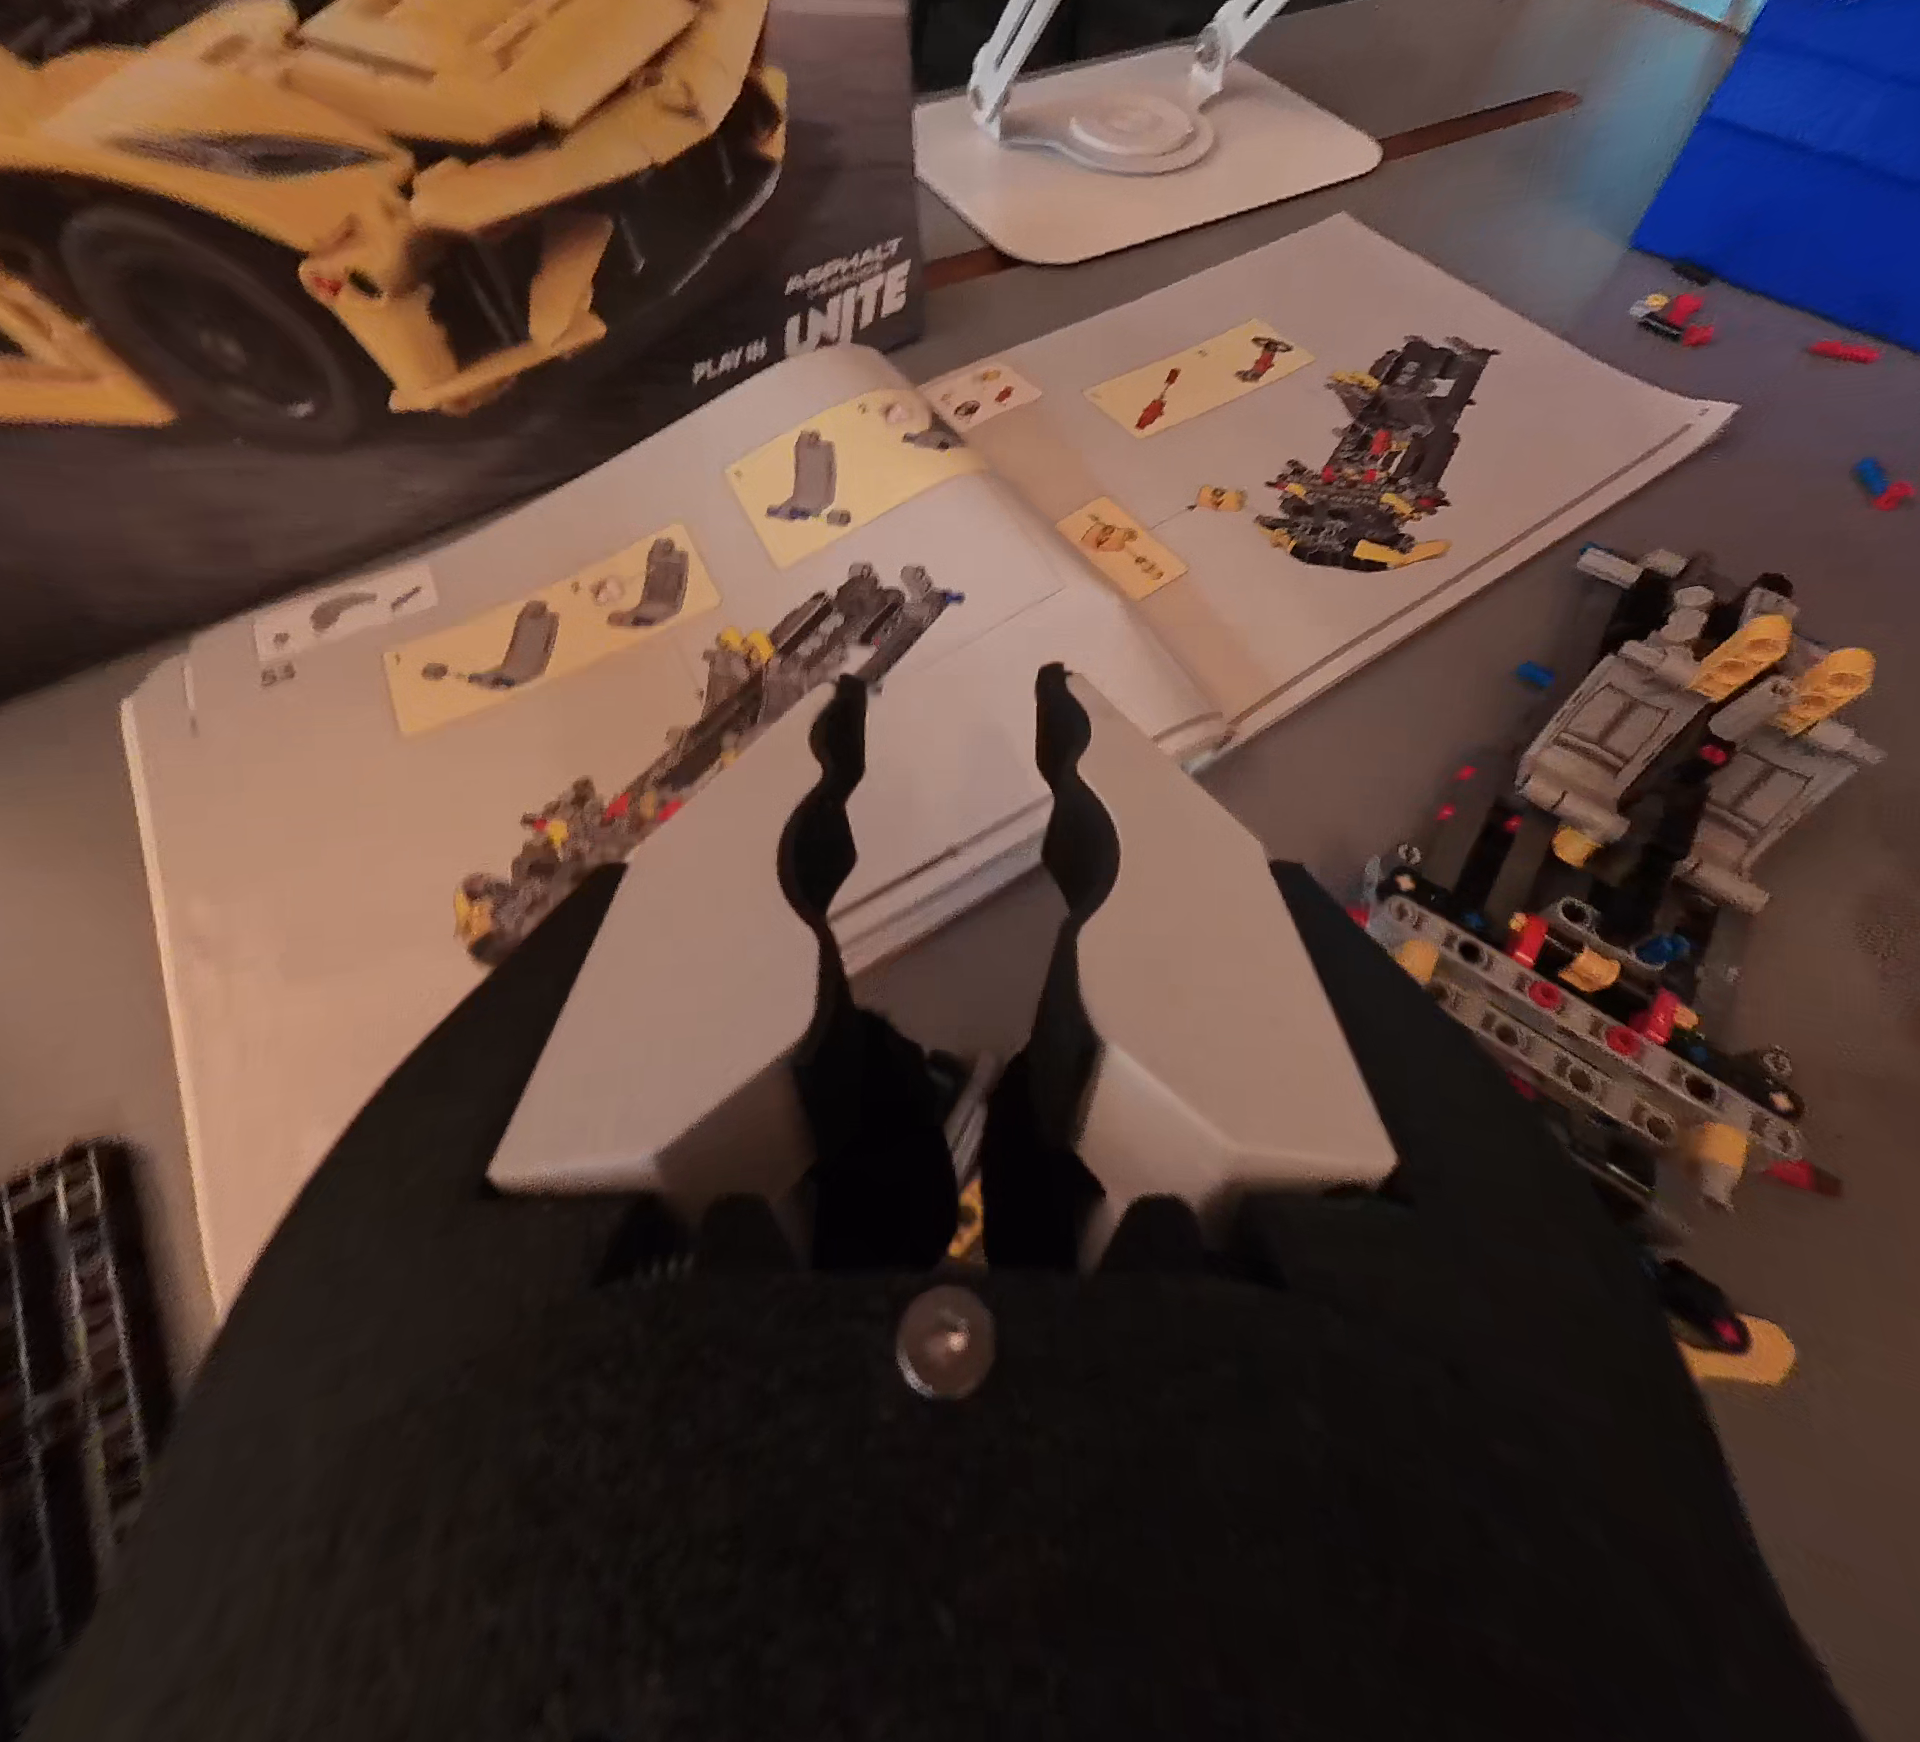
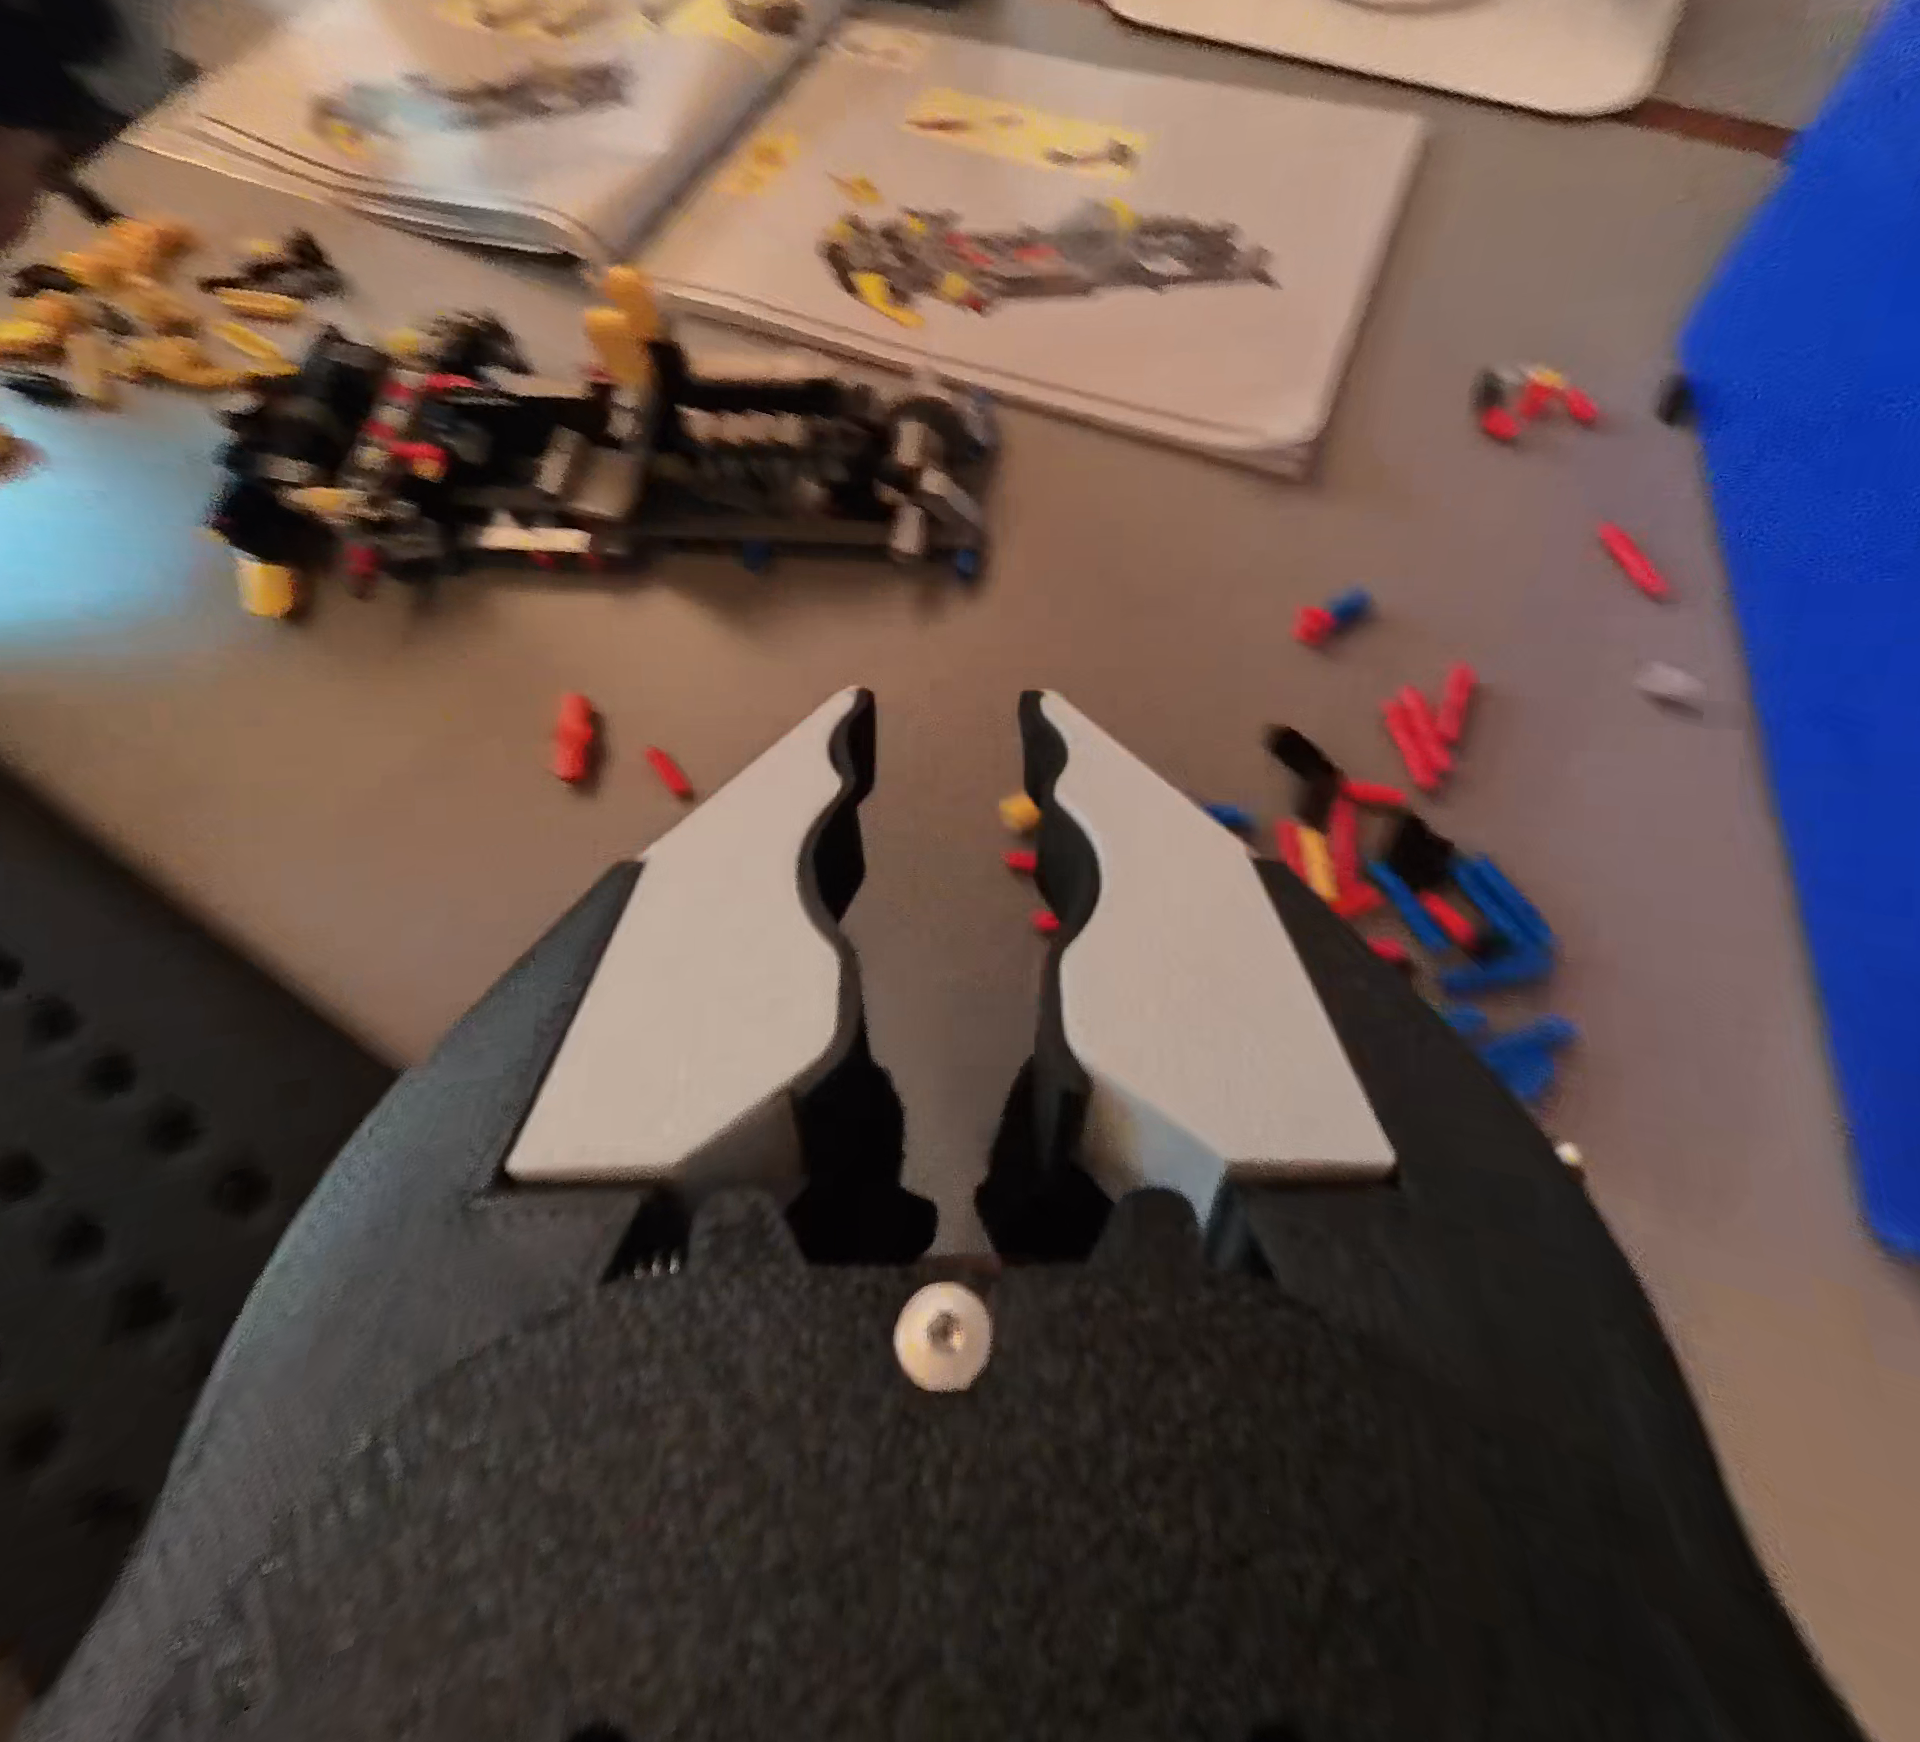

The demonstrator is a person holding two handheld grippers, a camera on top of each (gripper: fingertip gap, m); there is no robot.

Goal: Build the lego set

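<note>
Nearest the lens in the left wrist view, the left hand-held gripper [image 1: 951,690] hangs over the lower edge of the open instruction booklet [image 1: 644,653], its fingers parted by a narrow gap with nothing between them; its black body hides the near part of the booklet and the tabletop [image 1: 1558,82] beneath. To its far left a dark ribbed part [image 1: 73,1329] is cut off by the frame edge and too blurred to identify. Beyond and to the left stands the set's box [image 1: 416,134] with a yellow car pictured, cropped at top and left. Straight beyond the fingers sits a white stand [image 1: 1132,165], its upper part out of frame. To the right of the gripper lies the partly built lego chassis [image 1: 1621,871], grey, black and yellow, its near end smeared. Farther right, a blue bag [image 1: 1818,113] is cut by the edge. In the right wrist view, the right hand-held gripper [image 2: 945,705] is likewise slightly parted and empty above bare tabletop. To its left, beyond, the chassis [image 2: 623,456] lies lengthwise, badly blurred, with a blurred heap of yellow pieces [image 2: 135,321] past it. To its right loose red and blue pins [image 2: 1434,882] are scattered, partly hidden behind the right finger.
</note>
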